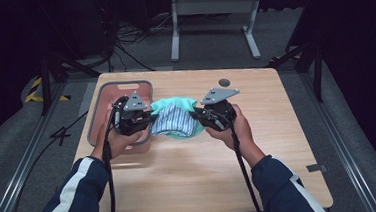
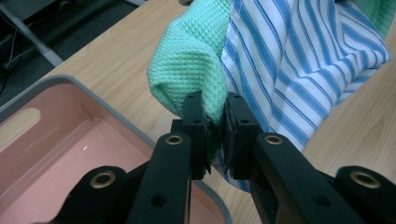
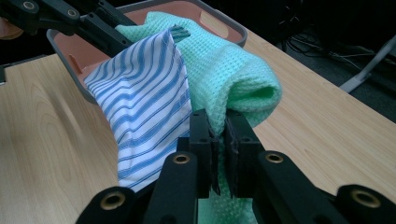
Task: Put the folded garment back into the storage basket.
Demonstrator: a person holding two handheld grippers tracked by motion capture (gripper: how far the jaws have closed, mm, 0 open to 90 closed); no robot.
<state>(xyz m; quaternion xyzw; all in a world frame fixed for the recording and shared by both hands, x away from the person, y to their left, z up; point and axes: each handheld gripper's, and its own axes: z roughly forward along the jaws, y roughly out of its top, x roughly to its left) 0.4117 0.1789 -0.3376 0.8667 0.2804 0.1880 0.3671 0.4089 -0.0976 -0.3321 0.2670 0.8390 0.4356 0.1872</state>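
Green waffle cloth (image 1: 175,105) and striped cloth (image 1: 173,121) (two cloths), left claw (image 1: 149,119), right claw (image 1: 194,114) each clamped on them

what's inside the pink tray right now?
The pink tray looks empty where its floor shows. The left gripper and the green cloth with the striped cloth cover its right edge in the high view.

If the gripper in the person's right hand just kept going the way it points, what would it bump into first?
The right gripper is already shut on the green waffle cloth, so it would push that and the blue-striped cloth ahead of it. Beyond them it would probably meet the left gripper and the pink tray, though depth is hard to judge.
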